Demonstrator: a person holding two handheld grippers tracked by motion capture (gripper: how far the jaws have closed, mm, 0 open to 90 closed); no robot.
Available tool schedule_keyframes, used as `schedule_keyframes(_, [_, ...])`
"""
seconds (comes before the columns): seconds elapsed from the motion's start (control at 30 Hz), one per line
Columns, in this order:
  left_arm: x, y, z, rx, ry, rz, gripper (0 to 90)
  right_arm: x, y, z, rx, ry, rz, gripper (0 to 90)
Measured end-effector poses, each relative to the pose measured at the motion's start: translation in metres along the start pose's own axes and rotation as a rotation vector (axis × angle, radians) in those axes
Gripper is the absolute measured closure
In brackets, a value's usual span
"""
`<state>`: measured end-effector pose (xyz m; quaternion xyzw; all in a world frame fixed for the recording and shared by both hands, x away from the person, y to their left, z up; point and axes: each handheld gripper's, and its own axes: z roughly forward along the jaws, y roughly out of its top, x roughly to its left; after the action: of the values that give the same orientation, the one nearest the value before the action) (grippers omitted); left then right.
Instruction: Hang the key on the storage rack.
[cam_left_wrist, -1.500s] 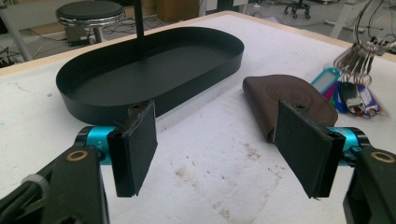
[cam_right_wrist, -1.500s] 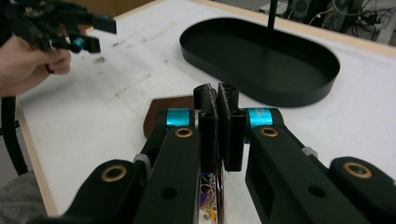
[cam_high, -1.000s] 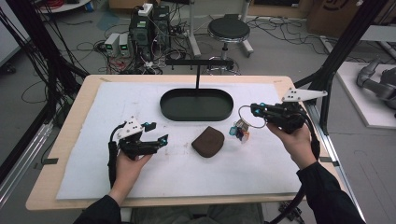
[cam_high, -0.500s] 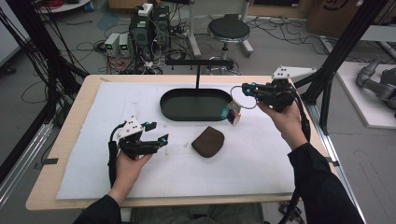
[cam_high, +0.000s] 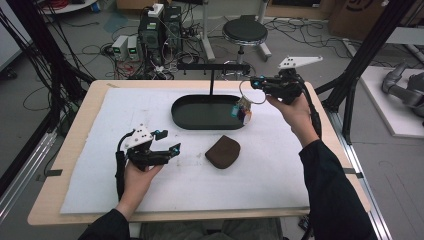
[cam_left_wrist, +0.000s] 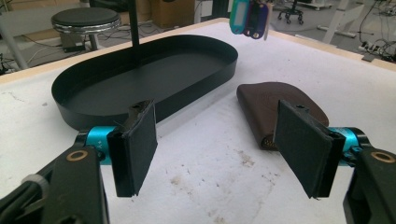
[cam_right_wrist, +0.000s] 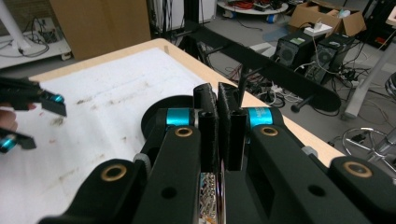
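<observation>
Dangling keys (cam_high: 243, 110) above black tray (cam_high: 180, 116)

The wooden tabletop (cam_high: 70, 150) carries a white foam sheet (cam_high: 280, 185) that covers most of it. On the sheet, toward twelve o'clock from its middle, sits the black oval metal tray (cam_high: 206, 113); a black T-shaped rack (cam_high: 212, 67) rises at the tray's twelve-o'clock rim. The brown leather pouch (cam_high: 223, 152) lies on the sheet at five o'clock from the tray, just apart from it. The bunch of keys on a ring (cam_high: 243, 108) hangs above the tray's three-o'clock end, below the right gripper (cam_high: 257, 83). The left gripper (cam_high: 170, 142) sits at nine o'clock from the pouch, near it.
</observation>
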<state>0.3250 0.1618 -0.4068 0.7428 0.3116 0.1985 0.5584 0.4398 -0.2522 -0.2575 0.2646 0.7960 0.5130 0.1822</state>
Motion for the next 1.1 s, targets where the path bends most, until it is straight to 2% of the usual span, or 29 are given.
schedule_keyframes(0.33, [0.000, 0.000, 0.000, -0.004, -0.006, 0.001, 30.3, -0.014, 0.008, 0.028, 0.036, -0.035, -0.005, 87.9])
schedule_keyframes(0.6, [-0.001, 0.000, 0.000, -0.003, -0.006, 0.003, 30.3, -0.023, 0.009, 0.039, 0.060, -0.049, 0.006, 87.9])
schedule_keyframes(0.77, [0.000, 0.000, 0.000, 0.000, -0.005, 0.004, 30.3, -0.031, 0.009, 0.045, 0.065, -0.067, 0.026, 87.9])
schedule_keyframes(0.87, [0.000, -0.001, -0.001, 0.002, -0.005, 0.002, 30.3, -0.037, 0.008, 0.049, 0.088, -0.084, 0.050, 87.9])
schedule_keyframes(0.9, [-0.001, -0.001, -0.001, 0.001, -0.005, 0.000, 30.3, -0.040, 0.007, 0.051, 0.079, -0.088, 0.056, 87.9])
schedule_keyframes(1.0, [0.000, -0.002, -0.002, 0.000, -0.002, -0.001, 30.3, -0.043, 0.006, 0.053, 0.072, -0.090, 0.071, 87.9])
schedule_keyframes(1.1, [0.001, -0.002, -0.004, 0.002, 0.002, 0.001, 30.3, -0.047, 0.003, 0.058, 0.089, -0.094, 0.081, 87.9])
